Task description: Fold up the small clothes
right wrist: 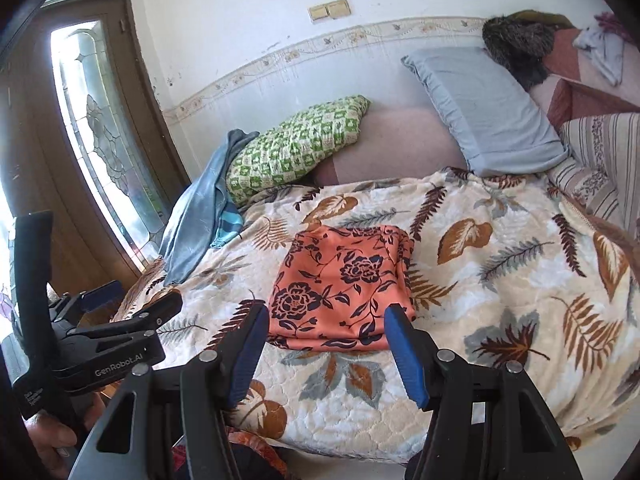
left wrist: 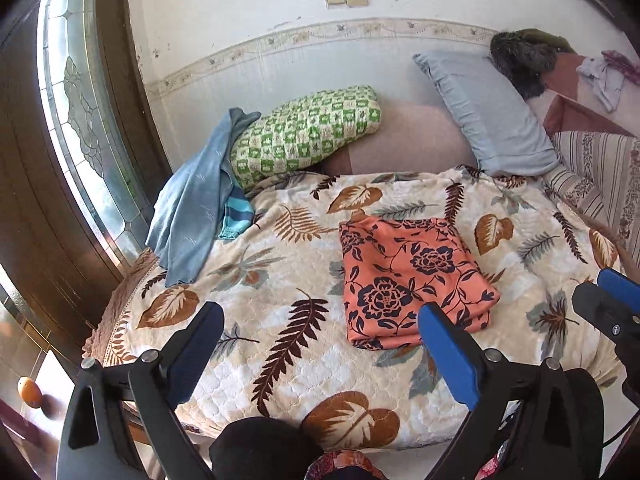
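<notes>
Orange floral garment (right wrist: pixel 342 286) lies folded on the bed (right wrist: pixel 500 320); with both grippers' fingers (left wrist: pixel 448 344) spread and empty, you reach next for the blue cloth (left wrist: pixel 192 216), pinching one edge.

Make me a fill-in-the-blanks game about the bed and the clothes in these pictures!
1. The orange flowered cloth lies already ____ on the leaf-patterned blanket.
2. The left gripper and the right gripper are both ____ and hold nothing.
3. The checked pillow by the wall is white and ____.
4. Draped over that pillow's end is a ____ garment.

Missing words: folded; open; green; blue
</notes>
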`<state>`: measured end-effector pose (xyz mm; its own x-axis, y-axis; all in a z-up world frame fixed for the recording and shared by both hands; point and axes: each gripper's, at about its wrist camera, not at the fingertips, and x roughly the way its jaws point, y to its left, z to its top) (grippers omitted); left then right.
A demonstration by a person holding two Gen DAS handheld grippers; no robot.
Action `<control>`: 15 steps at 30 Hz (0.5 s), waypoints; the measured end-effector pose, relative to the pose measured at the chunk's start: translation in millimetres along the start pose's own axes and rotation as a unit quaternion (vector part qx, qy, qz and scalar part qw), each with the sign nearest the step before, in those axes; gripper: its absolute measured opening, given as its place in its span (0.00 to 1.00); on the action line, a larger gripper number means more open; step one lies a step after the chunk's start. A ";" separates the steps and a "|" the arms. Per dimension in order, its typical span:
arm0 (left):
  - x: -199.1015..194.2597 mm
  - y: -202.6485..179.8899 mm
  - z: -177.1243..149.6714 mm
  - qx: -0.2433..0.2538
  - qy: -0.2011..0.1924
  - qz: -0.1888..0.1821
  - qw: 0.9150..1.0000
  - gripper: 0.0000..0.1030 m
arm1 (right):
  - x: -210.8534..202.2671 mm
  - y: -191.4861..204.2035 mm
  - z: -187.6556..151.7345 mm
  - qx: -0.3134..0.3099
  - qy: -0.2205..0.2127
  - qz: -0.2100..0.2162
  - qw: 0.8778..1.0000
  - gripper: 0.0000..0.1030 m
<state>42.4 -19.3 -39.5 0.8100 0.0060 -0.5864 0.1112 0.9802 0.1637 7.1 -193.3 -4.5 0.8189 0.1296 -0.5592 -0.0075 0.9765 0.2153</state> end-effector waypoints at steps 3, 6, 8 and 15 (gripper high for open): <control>-21.4 1.9 4.8 -0.004 -0.019 0.006 1.000 0.96 | -19.5 12.3 5.0 -0.009 -0.020 -0.001 1.000 0.64; -34.9 6.8 8.2 -0.013 -0.026 0.002 1.000 0.96 | -34.2 21.2 9.7 -0.014 -0.036 0.003 0.999 0.64; -41.8 10.1 10.0 -0.020 -0.033 0.003 0.999 0.96 | -40.7 24.4 11.5 -0.016 -0.045 0.002 0.999 0.64; -50.2 12.2 11.7 -0.025 -0.045 0.010 0.999 0.96 | -39.1 22.4 7.4 -0.001 -0.043 -0.014 0.999 0.64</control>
<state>9.8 -9.9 1.3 0.8607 0.0103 -0.5090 0.0671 0.9888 0.1335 -20.9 -177.7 28.1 0.8646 0.0868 -0.4949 0.0149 0.9801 0.1980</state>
